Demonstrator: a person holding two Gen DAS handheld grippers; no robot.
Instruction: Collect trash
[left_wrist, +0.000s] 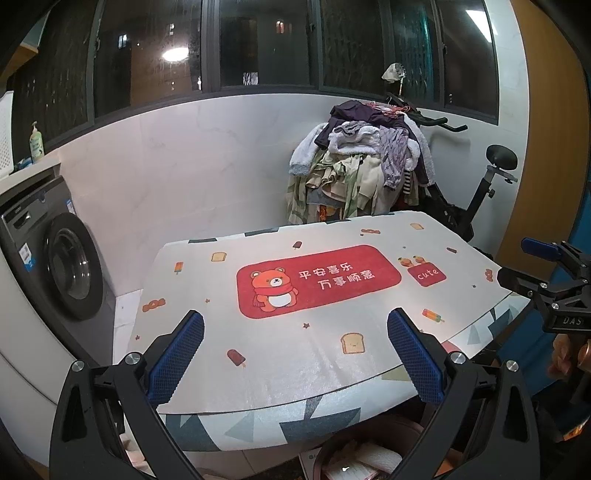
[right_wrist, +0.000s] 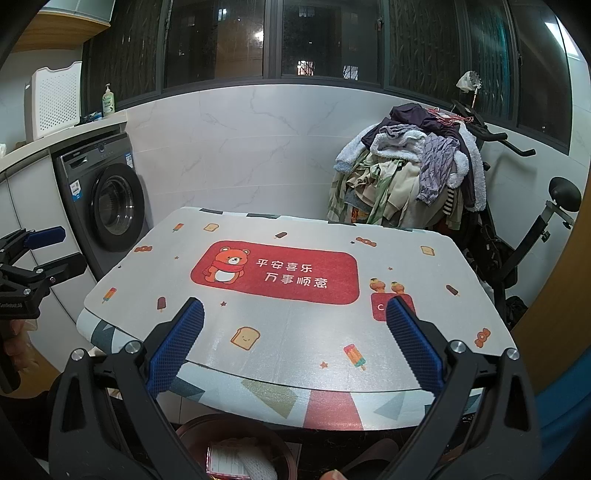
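My left gripper (left_wrist: 295, 328) is open and empty, held above the near edge of the table (left_wrist: 258, 369), which carries a printed mat with a red bear panel. My right gripper (right_wrist: 295, 317) is open and empty over the same table (right_wrist: 295, 354). The right gripper also shows at the right edge of the left wrist view (left_wrist: 524, 266), and the left gripper at the left edge of the right wrist view (right_wrist: 55, 247). Below the table's front edge stands a round bin (right_wrist: 199, 428) holding paper trash (right_wrist: 229, 461); it also shows in the left wrist view (left_wrist: 332, 454).
A washing machine (right_wrist: 110, 199) stands left of the table under a counter with a soap bottle (right_wrist: 108, 100) and a white basket (right_wrist: 55, 99). An exercise bike (right_wrist: 517, 240) piled with clothes (right_wrist: 406, 173) stands behind the table at the right.
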